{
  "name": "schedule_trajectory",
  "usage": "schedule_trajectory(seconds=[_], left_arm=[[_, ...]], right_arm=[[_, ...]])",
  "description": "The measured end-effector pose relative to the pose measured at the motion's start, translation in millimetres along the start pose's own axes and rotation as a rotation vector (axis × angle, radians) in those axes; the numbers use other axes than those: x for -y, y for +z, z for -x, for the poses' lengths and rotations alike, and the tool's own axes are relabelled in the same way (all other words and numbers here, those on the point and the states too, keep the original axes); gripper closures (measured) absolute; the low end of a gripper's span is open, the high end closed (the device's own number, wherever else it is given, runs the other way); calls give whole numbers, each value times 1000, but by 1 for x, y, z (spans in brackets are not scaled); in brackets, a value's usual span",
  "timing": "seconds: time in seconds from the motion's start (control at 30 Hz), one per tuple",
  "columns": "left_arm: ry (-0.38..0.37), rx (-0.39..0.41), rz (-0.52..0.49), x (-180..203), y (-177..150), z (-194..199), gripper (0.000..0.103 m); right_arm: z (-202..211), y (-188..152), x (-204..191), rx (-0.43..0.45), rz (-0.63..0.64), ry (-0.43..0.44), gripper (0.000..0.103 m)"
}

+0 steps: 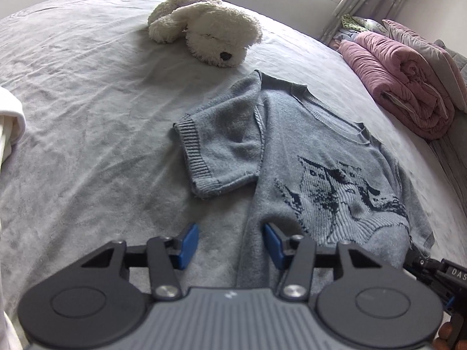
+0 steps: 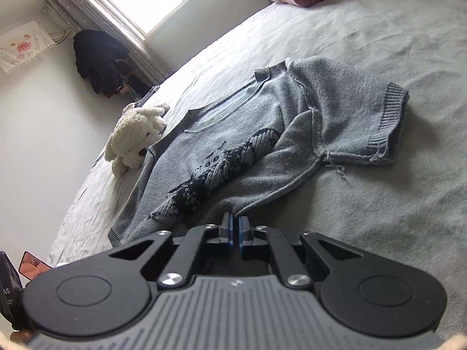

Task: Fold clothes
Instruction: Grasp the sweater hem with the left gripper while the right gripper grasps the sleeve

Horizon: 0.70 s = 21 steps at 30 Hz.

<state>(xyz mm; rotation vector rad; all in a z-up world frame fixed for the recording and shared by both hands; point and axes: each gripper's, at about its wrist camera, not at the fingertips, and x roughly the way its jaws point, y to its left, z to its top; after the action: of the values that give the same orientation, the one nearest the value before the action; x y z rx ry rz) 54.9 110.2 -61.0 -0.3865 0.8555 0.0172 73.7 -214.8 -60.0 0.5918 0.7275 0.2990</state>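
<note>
The right gripper (image 2: 235, 227) had its blue pads pinched together on the near hem of the grey knit sweater (image 2: 248, 134), while the left gripper (image 1: 230, 243) stood partly open, its jaws straddling the sweater's side edge without pressing on it. The step in hand looked like taking hold of the bottom hem at both corners. Next, the left jaws would need to close on cloth — then both could lift and carry the hem toward the collar. The sweater lay front-up on the grey bedsheet (image 1: 87, 93), short sleeves spread, a dark owl-like pattern on its chest, near a white plush dog (image 1: 210, 29).
</note>
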Motion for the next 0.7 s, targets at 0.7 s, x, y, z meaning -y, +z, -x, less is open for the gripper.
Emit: schedule_trajectory(seconds=[0.7], left_arm=[[28,212,-108,16,32,27,100]], right_arm=[[76,67,19,305,0,-178,100]])
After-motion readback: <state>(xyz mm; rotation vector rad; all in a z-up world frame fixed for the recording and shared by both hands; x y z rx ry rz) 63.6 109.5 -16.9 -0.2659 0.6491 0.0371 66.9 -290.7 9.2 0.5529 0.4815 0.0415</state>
